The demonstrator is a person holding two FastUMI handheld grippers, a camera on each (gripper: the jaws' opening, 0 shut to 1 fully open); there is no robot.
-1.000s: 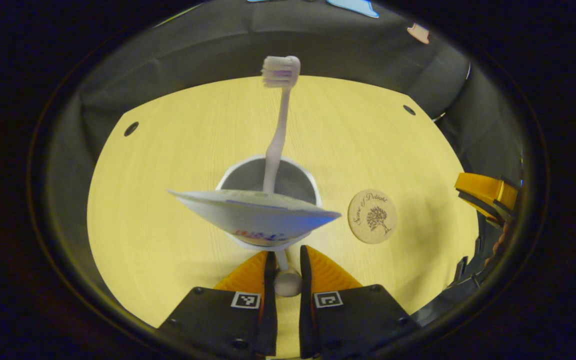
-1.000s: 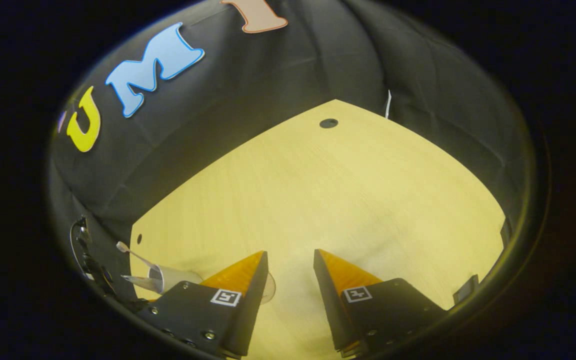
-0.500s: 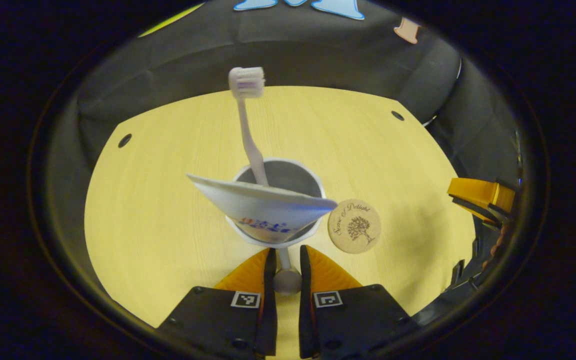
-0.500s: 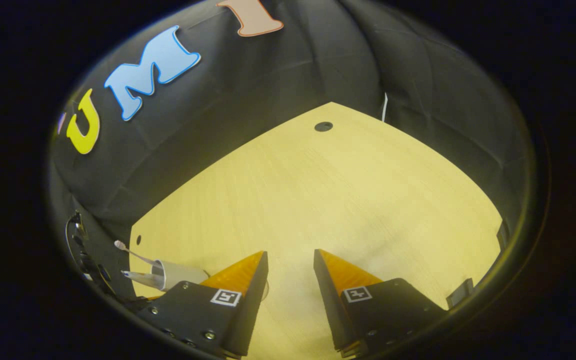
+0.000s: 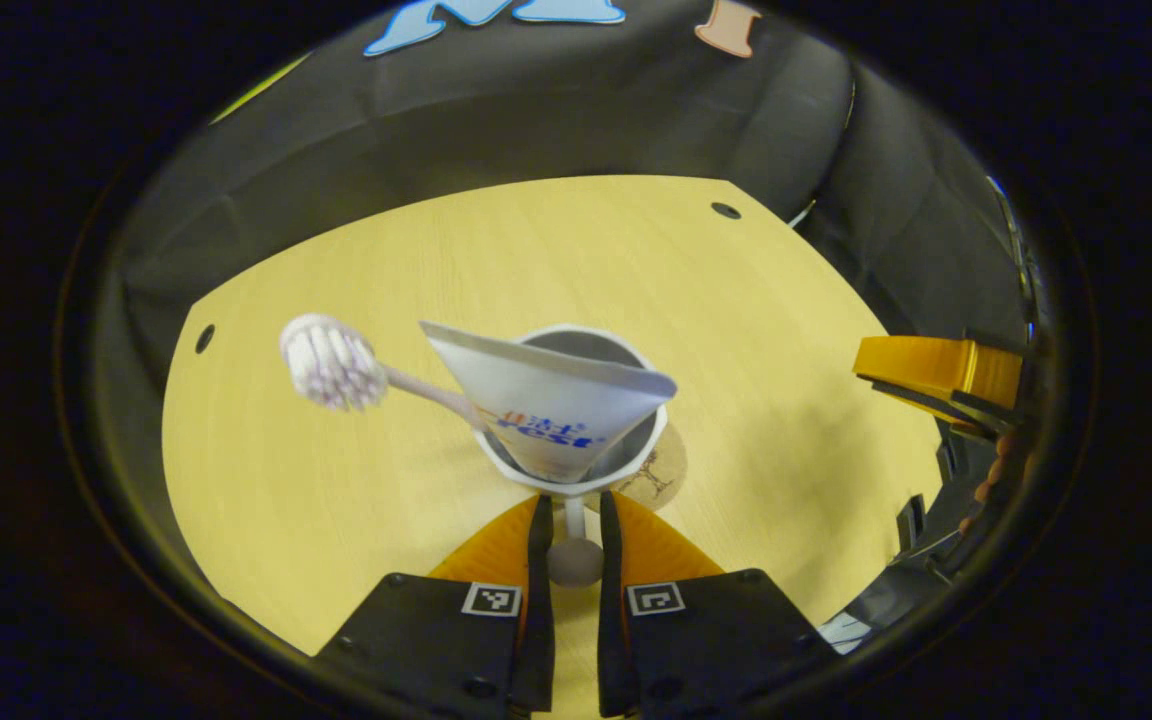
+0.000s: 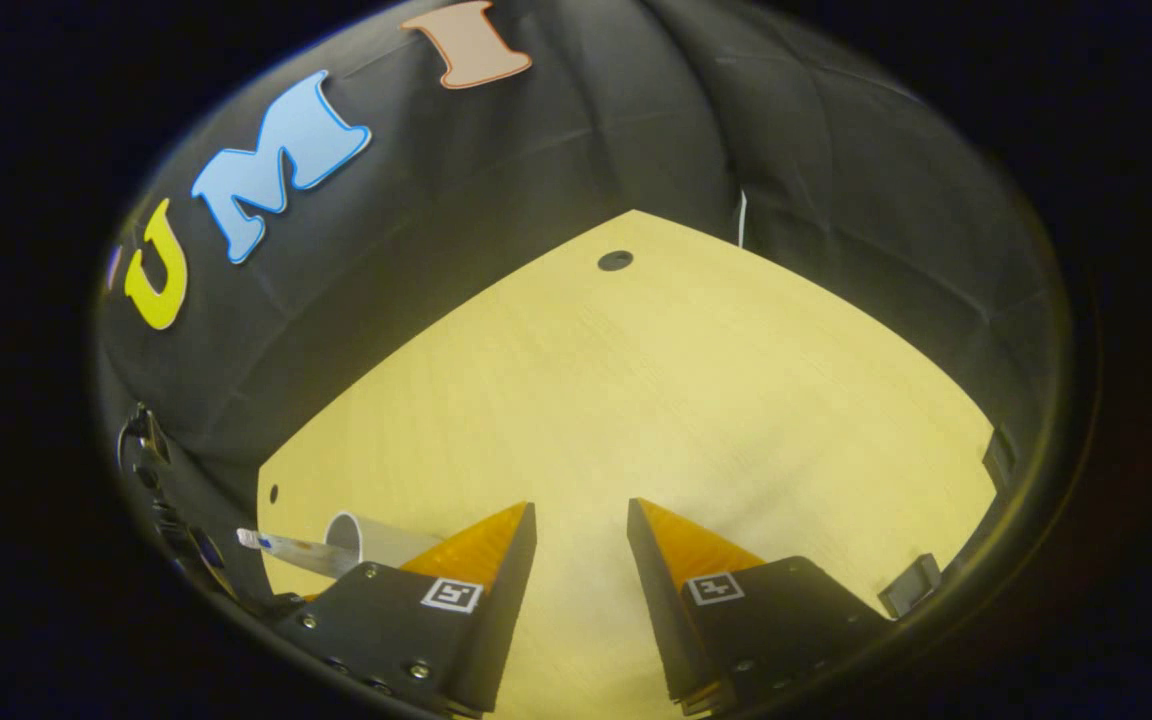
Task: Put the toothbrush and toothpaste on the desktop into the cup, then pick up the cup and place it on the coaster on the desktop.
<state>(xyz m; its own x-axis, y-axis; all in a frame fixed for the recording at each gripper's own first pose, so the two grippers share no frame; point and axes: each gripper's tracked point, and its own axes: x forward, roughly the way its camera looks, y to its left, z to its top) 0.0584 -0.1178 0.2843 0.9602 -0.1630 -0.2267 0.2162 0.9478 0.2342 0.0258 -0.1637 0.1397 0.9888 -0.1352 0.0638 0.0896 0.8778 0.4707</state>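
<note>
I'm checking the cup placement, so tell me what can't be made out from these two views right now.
- Coaster, left gripper view: mostly hidden behind the cup, so whether the cup rests on it is unclear.
- Toothbrush handle: lower part hidden by the toothpaste.
- Cup, right gripper view: base hidden behind the right gripper.

Dim, warm light; soft shadows on the desktop (image 5: 336, 480); strong fisheye bending at edges.

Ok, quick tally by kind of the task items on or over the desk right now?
Cup: 1
Toothbrush: 1
Toothpaste tube: 1
Coaster: 1
Total: 4
</note>
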